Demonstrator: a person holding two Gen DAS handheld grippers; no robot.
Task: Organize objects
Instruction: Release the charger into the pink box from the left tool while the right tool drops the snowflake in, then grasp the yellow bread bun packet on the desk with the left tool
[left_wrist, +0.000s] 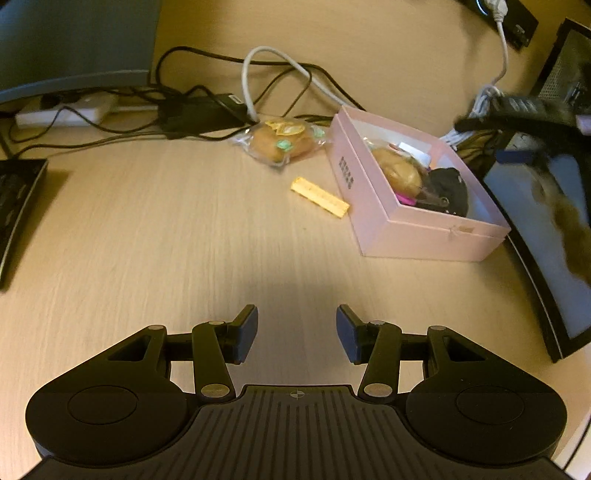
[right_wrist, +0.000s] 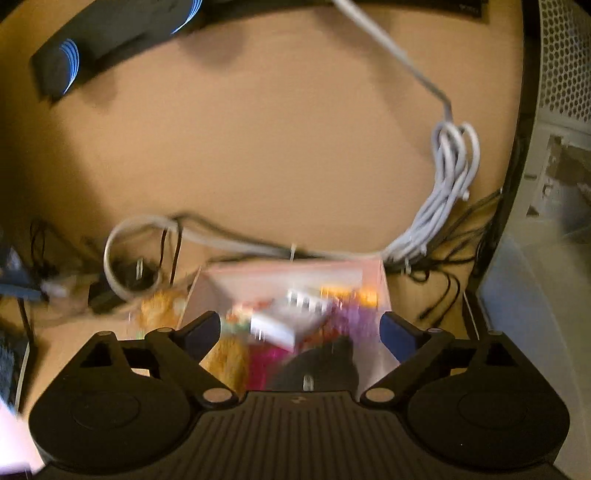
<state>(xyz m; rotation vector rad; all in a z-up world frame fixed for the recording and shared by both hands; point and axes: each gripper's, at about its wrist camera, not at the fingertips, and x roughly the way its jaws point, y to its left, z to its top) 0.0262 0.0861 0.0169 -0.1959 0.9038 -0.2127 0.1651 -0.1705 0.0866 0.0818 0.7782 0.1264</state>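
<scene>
Pale wood desk (left_wrist: 147, 221) filled both views, cables strewn along its back. Only the left wrist view showed the yellow bar (left_wrist: 320, 197) lying just beside the pink box (left_wrist: 424, 236), and a wrapped pastry (left_wrist: 280, 142) near the box's far corner. The right wrist view, blurred, looked down into that box (right_wrist: 295, 273), crowded with small colourful items. Left gripper (left_wrist: 297, 334) hovered over bare desk, tilted downward, jaws partly apart and empty. Right gripper (right_wrist: 299, 330) hung above the box, jaws wide, gripping nothing.
</scene>
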